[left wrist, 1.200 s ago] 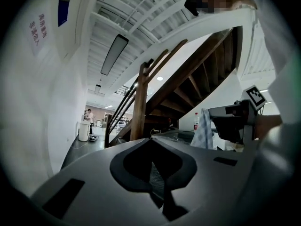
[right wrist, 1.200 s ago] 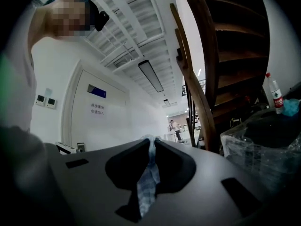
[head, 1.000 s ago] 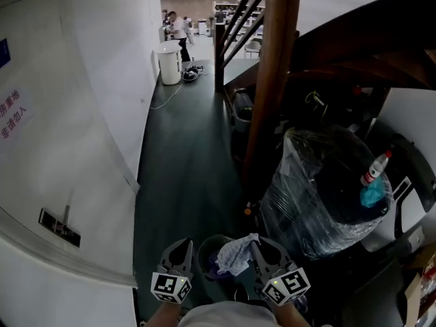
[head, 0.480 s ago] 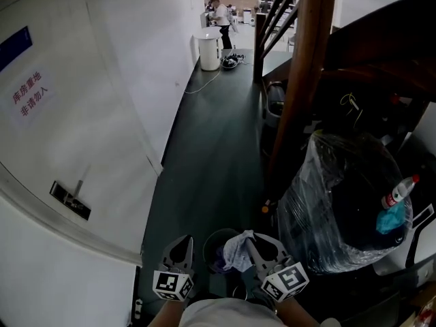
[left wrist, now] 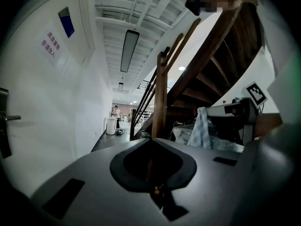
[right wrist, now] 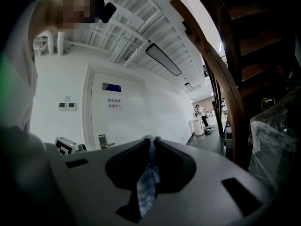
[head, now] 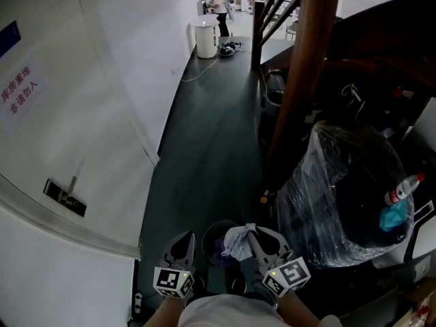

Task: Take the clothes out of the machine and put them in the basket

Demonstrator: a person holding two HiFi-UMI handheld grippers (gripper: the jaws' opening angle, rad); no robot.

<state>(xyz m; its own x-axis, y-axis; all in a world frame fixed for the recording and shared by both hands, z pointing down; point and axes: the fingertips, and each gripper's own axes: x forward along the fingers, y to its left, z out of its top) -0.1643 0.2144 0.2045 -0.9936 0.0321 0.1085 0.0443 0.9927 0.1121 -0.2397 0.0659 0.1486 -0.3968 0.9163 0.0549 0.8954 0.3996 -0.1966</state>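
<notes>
Cloth [head: 238,241], checked and limp, hangs pinched by a bunched edge in my right tongs [head: 253,233], just above the basket [head: 208,234] on the floor. It looks light and floppy; any fold would serve as a hold. Left tongs [head: 186,240] are clenched on nothing.

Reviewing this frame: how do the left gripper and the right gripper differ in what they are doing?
The right gripper is shut on a checked cloth, which hangs down from its jaws; the left gripper is shut with nothing between its jaws. In the head view the cloth bunches at the right gripper's tip, while the left gripper's tip is bare. Shared: both are closed and held side by side, pointing the same way.
</notes>
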